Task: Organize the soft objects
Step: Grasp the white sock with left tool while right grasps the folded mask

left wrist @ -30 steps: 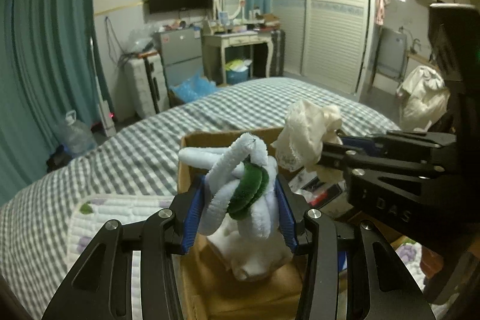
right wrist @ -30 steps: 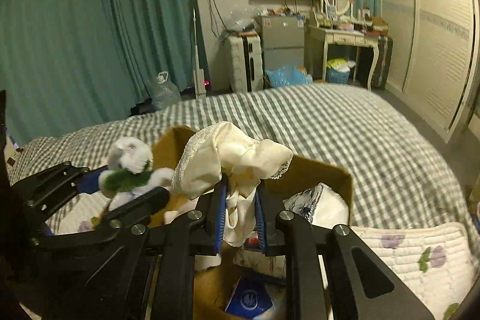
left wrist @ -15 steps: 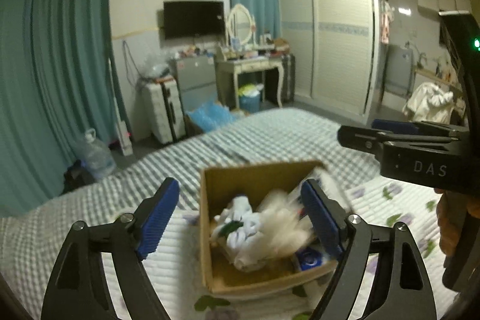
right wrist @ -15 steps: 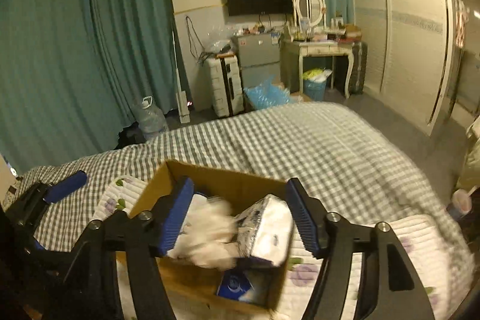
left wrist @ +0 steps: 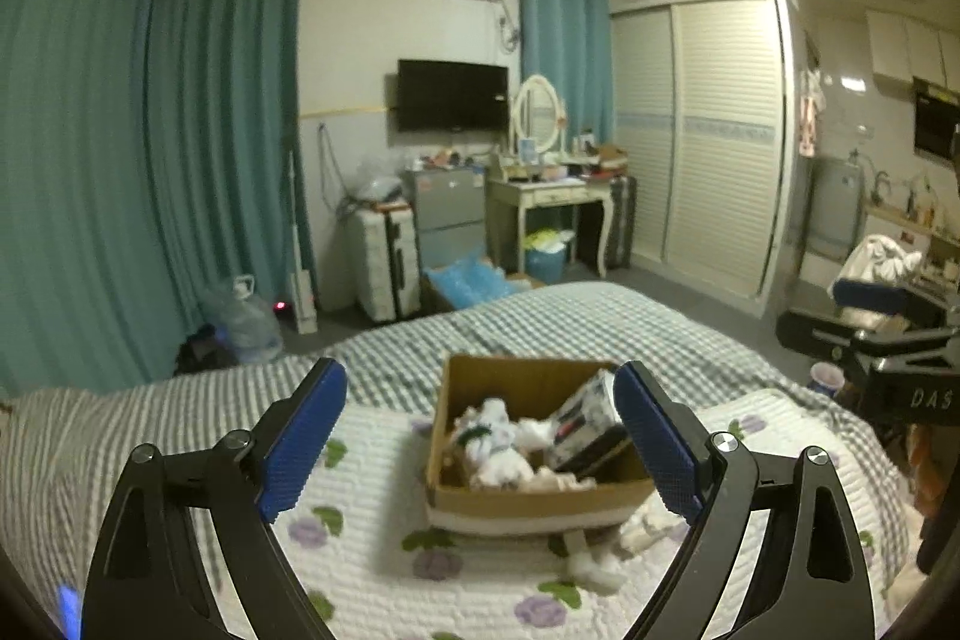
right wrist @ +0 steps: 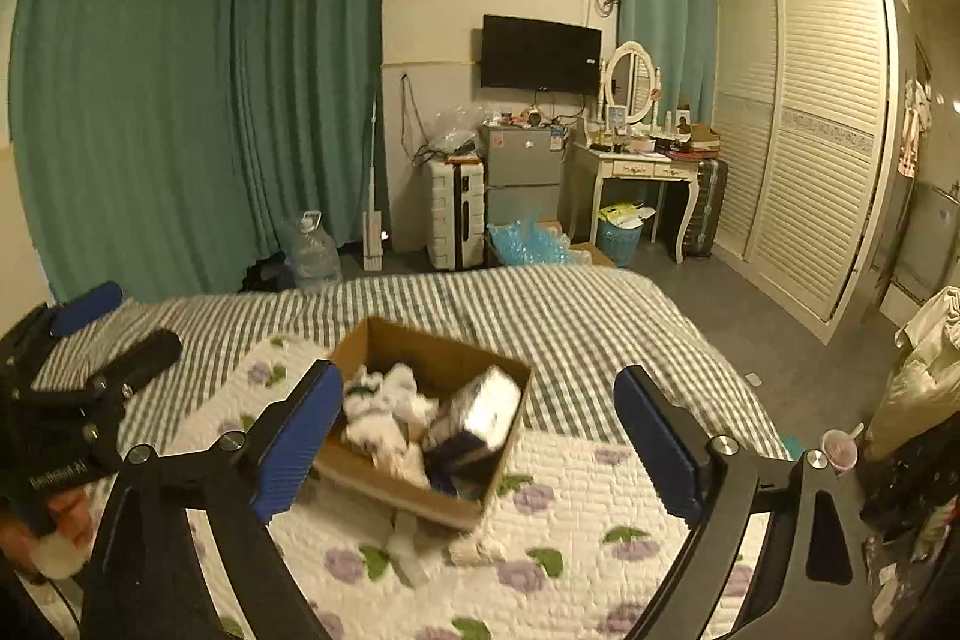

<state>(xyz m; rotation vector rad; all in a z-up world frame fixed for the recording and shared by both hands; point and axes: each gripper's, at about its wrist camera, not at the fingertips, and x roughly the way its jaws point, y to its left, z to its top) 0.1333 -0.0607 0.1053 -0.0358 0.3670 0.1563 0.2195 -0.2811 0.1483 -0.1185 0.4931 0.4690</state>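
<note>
A brown cardboard box (left wrist: 528, 499) sits on the flowered quilt (left wrist: 372, 556) on the bed; it also shows in the right wrist view (right wrist: 384, 484). Inside lie a white plush toy with a green band (left wrist: 489, 445), a cream cloth (left wrist: 558, 478) and a white-and-blue tissue pack (left wrist: 585, 421); the right wrist view shows the plush toy (right wrist: 378, 412) and the tissue pack (right wrist: 477, 418). My left gripper (left wrist: 480, 439) is open and empty, held back above the box. My right gripper (right wrist: 474, 442) is open and empty, also held back above it.
White scraps (left wrist: 591, 568) lie on the quilt in front of the box. The bed has a grey checked cover (right wrist: 540, 316). Beyond it stand a suitcase (right wrist: 456, 214), a small fridge (right wrist: 522, 178), a dressing table (right wrist: 648, 178) and a wardrobe (right wrist: 804, 142). Clothes (right wrist: 918, 376) hang at the right.
Both grippers opened and let go: the plush toy and the cream cloth dropped into the box. Both grippers then pulled up and back from the box.
</note>
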